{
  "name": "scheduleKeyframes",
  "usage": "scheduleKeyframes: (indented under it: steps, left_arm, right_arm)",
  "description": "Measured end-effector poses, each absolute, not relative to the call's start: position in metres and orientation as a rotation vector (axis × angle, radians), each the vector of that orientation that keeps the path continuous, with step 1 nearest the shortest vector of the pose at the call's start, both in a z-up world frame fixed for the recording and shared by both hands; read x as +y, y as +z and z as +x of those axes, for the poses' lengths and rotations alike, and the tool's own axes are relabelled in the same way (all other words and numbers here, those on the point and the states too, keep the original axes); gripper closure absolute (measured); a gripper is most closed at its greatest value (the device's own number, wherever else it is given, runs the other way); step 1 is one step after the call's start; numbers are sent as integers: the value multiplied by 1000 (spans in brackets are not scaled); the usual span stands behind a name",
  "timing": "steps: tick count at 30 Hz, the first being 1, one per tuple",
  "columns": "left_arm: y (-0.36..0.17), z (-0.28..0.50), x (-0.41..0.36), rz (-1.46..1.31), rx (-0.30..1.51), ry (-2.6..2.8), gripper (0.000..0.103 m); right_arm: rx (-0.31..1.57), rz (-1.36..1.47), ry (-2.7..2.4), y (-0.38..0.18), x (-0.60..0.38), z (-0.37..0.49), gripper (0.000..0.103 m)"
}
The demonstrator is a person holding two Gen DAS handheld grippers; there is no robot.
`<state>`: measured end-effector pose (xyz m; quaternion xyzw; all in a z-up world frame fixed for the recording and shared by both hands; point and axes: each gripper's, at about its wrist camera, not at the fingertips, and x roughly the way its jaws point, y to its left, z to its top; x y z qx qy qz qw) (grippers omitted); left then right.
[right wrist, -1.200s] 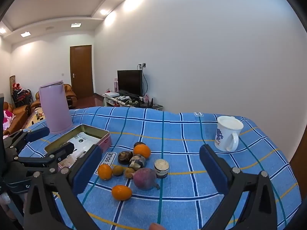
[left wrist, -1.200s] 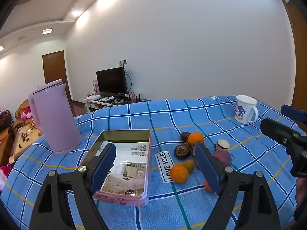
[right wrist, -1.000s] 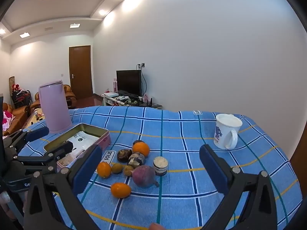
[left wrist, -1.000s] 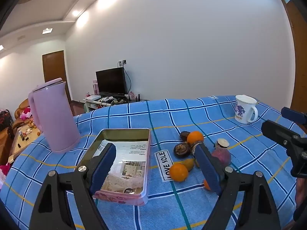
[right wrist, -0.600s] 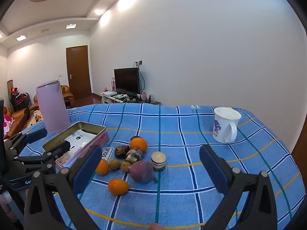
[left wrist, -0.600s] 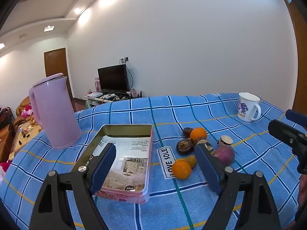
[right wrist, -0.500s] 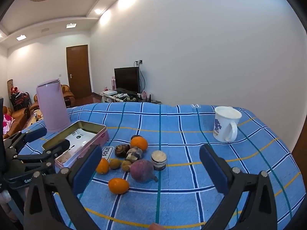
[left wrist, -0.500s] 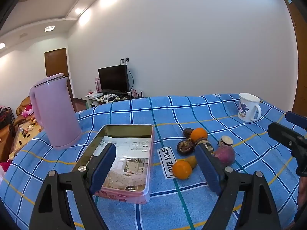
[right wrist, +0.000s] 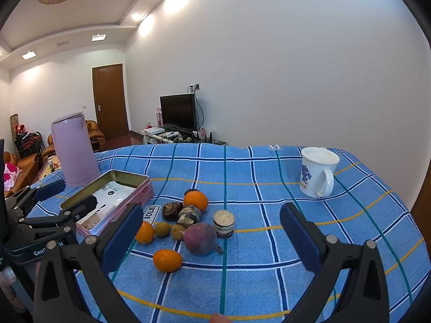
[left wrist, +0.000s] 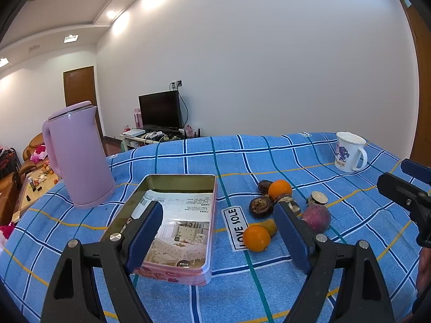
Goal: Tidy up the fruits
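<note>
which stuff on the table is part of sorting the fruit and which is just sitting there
Part of the job:
- oranges
- purple fruit
- dark wrinkled fruits
- small yellow-brown fruits
- open tin box, likely where they go
- left tool and right tool, both open

Just lying about:
- pink kettle
- white mug
- small jar

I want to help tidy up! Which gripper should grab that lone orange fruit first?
Probably the right gripper: the oval orange fruit lies just ahead between its open jaws, while the left gripper faces the rectangular pink tin.
</note>
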<state>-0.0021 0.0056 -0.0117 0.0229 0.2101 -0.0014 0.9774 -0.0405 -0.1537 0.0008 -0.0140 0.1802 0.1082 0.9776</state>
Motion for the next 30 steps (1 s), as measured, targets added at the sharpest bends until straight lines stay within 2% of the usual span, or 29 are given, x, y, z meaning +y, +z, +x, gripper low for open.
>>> scheduleKeyframes:
  steps: [30]
  left_arm:
    - [-13, -3, 7, 43, 429, -5, 18]
  right_arm:
    - [372, -24, 219, -2, -155, -39, 0]
